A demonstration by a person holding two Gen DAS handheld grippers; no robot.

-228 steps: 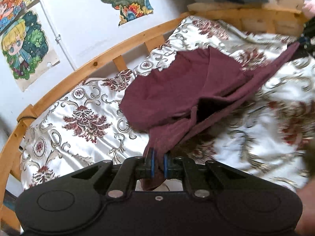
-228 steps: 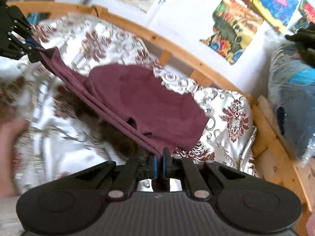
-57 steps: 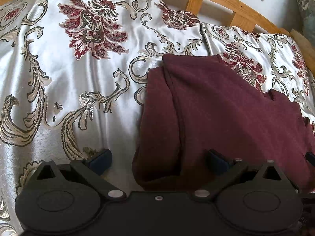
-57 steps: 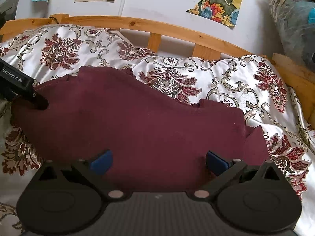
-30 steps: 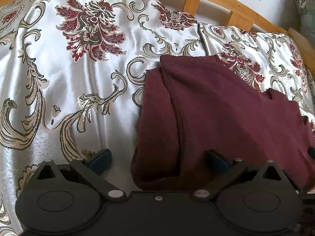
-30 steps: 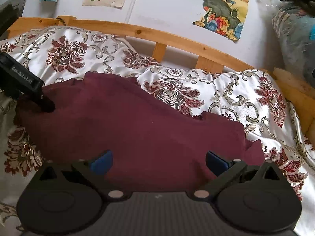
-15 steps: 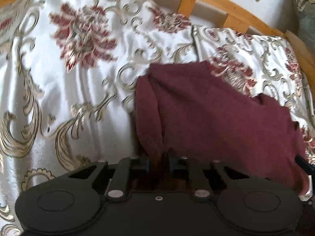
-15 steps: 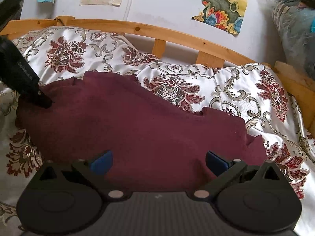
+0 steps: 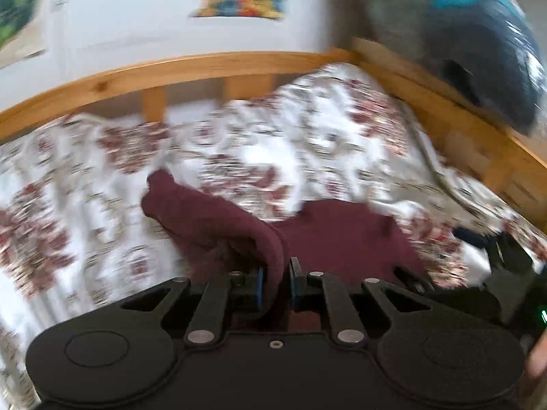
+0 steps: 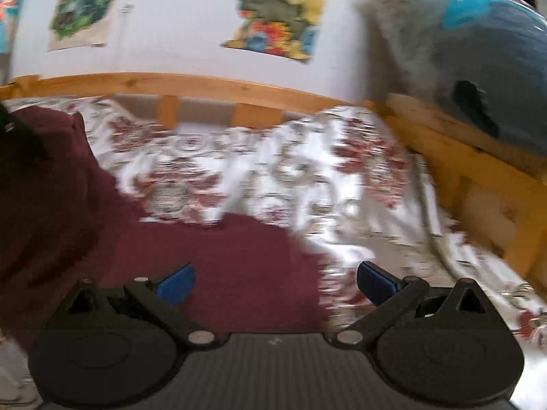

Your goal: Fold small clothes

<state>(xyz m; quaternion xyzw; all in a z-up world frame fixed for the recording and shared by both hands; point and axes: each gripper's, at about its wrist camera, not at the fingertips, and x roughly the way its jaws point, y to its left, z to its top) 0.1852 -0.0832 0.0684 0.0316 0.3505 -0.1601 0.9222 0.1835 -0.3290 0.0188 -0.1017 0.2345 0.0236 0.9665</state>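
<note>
Now the left gripper point(image 9: 275, 282) pinches a raised fold of the maroon garment point(image 9: 218, 225). Jaws of the right gripper point(image 10: 275, 282) stand spread above it on the bed point(image 10: 307, 177).

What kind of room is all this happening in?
Most likely a bedroom, perhaps a child's: a wooden bed frame around a flowered bedspread, colourful drawings stuck on the wall, and a maroon garment lying on the bed.

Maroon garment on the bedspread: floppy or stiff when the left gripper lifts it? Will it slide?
Likely floppy: the maroon garment droops in a soft roll from the shut left gripper. Probably light, since one pinch raises that fold. It may slide easily, as the bedspread looks satiny.
</note>
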